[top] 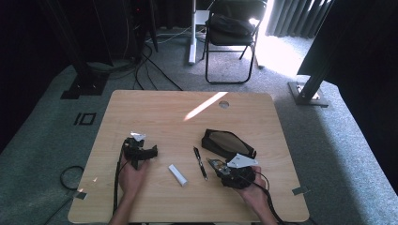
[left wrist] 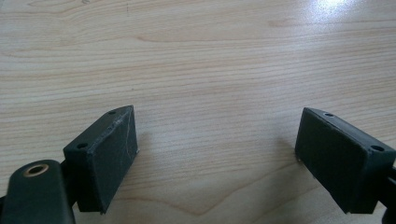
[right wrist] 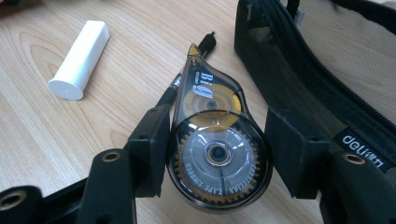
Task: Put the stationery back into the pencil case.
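Note:
My right gripper [right wrist: 216,140] is shut on a clear correction tape dispenser [right wrist: 212,100] with yellow gears, its tip pointing away from me. In the high view that dispenser [top: 217,164] is held low over the table at the front right, in the right gripper [top: 227,171]. Under it lies a black pen [right wrist: 170,93], also visible as the pen [top: 200,162] at the table's middle. My left gripper [left wrist: 217,140] is open over bare wood, nothing between its jaws; in the high view the left gripper [top: 141,151] sits at the left.
A black and tan pencil case [top: 228,144] lies open just beyond the right gripper, close at the right as the case [right wrist: 327,70]. A white stick-shaped eraser [top: 178,175] lies between the hands. The wooden table [top: 155,108] has bare wood at the back; a chair stands beyond.

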